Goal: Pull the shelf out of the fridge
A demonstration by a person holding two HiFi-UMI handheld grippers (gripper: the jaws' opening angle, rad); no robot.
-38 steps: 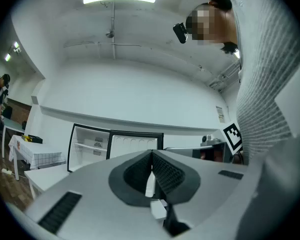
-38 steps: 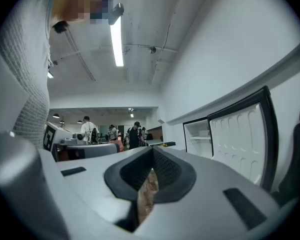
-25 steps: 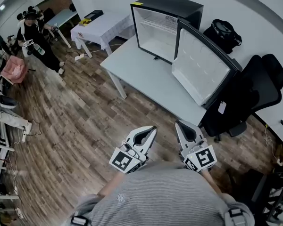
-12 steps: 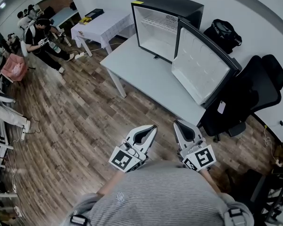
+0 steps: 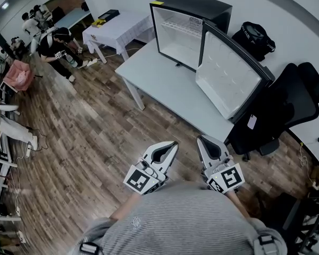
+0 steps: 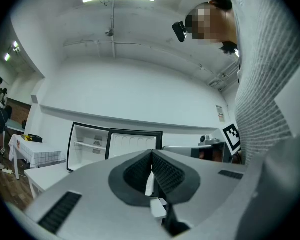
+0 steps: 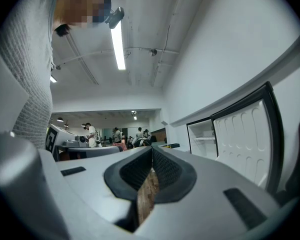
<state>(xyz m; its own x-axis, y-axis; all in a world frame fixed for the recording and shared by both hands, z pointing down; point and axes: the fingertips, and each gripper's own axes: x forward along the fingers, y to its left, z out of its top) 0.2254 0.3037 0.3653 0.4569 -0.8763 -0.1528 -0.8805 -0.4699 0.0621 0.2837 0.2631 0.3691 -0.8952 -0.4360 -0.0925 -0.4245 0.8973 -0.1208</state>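
Observation:
A small black fridge [image 5: 187, 28] stands on a pale grey table [image 5: 173, 89], its door [image 5: 231, 77] swung wide open to the right. A white wire shelf [image 5: 176, 27] sits high inside the white interior. Both grippers hang close to my chest, well short of the table. My left gripper [image 5: 170, 148] is shut and holds nothing. My right gripper [image 5: 203, 142] is shut and empty too. The left gripper view shows the fridge [image 6: 90, 145] and its door [image 6: 136, 143] far ahead; the right gripper view shows the door [image 7: 245, 139].
A black office chair [image 5: 287, 102] stands right of the table, a black bag [image 5: 253, 39] behind the fridge. A white-clothed table [image 5: 114, 31] is at the back left. People [image 5: 56, 45] move about at the far left on the wooden floor [image 5: 90, 142].
Both grippers stay as they were. The person in black at the far left has walked toward the white-clothed table and bent over.

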